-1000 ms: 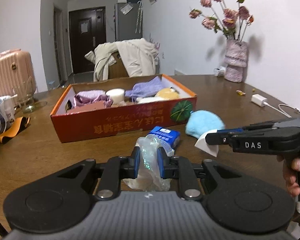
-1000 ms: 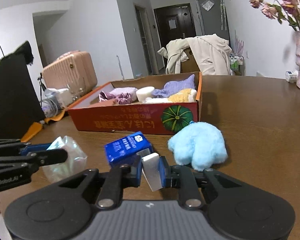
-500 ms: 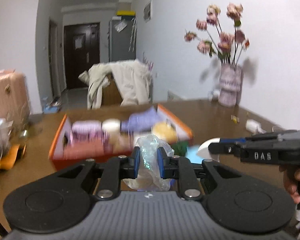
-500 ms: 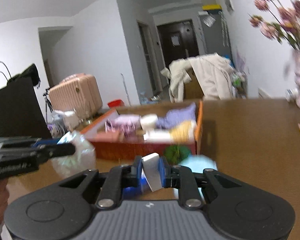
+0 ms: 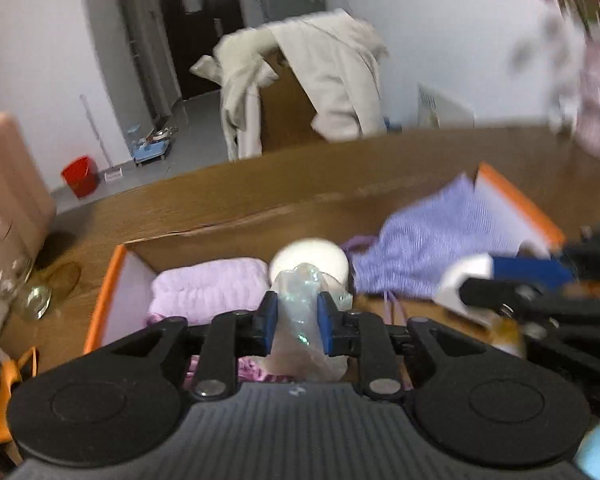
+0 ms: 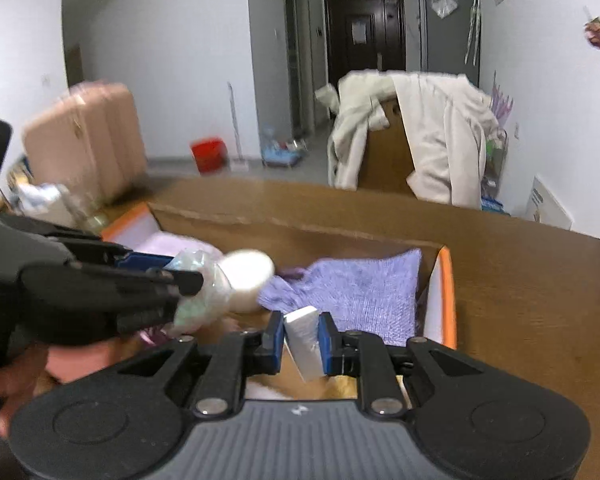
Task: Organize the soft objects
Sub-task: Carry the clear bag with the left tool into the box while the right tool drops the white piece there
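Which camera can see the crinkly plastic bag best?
The left wrist view: the plastic bag sits sharp and centred there, pinched in the left gripper, whose jaws are opening, over the box. The right wrist view shows the bag only from the side, blurred and partly hidden behind that gripper.

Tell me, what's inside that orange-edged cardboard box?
Inside the box lie a lilac folded towel, a white round roll and a purple knit pouch. The near part of its floor is hidden behind the two grippers, so anything there cannot be seen.
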Motion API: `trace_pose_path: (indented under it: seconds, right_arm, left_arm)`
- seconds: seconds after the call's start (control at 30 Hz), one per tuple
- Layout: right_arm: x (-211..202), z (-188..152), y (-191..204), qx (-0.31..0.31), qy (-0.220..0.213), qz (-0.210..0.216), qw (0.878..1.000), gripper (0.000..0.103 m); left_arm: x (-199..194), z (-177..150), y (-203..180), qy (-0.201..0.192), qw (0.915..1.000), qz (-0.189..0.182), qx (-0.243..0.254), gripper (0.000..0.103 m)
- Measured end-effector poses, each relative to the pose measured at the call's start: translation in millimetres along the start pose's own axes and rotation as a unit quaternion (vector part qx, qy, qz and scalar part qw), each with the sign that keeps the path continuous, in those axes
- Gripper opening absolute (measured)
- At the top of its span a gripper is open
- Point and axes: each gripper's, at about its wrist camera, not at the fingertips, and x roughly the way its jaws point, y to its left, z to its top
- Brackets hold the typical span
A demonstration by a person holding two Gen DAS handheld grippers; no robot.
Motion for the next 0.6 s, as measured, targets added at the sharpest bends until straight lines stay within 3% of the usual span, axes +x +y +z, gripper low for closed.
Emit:
trace_pose_path:
  seconds: [0.07,0.17,0.2,0.23,0.27,0.33,0.4,0.6]
  right_arm:
    - [17,0,1,0.001,0.017,-0.003,1.000,0.019]
    - [25,1,-3,0.021,0.031,0.007,0.999,0.023]
    - [24,1,-5,0.023,0.033,0.010,0.999,0.029]
    - [22,1,-6,0.023,0.031,0.013,0.999,0.043]
    - [19,1,-8,0.027,0.027,0.013,0.999,0.048]
    - [10,2,-9,0.029,0.021,0.013,0.999,0.051]
    - [-5,5,-10,0.030,0.008,0.015,0.999,0.051]
    - [-77,14,-13,0.023,-0.041,0.016,0.999,0.055]
  left_arm:
    - [5,1,-8,0.004,0.9999,-0.009,0.014,0.028]
    - [12,4,6,0.005,0.9980,-0.042,-0.046,0.031]
    - [15,3,12,0.012,0.9963,-0.055,-0.066,0.037]
    - [17,3,19,0.018,0.9948,-0.062,-0.079,0.044]
    - [16,2,24,0.015,0.9931,-0.067,-0.095,0.049]
    - [9,1,35,0.013,0.9893,-0.091,-0.114,0.068]
    - [-9,0,41,0.002,0.9883,-0.101,-0.114,0.072]
    - [-92,-3,53,-0.054,0.9914,-0.084,-0.084,0.073]
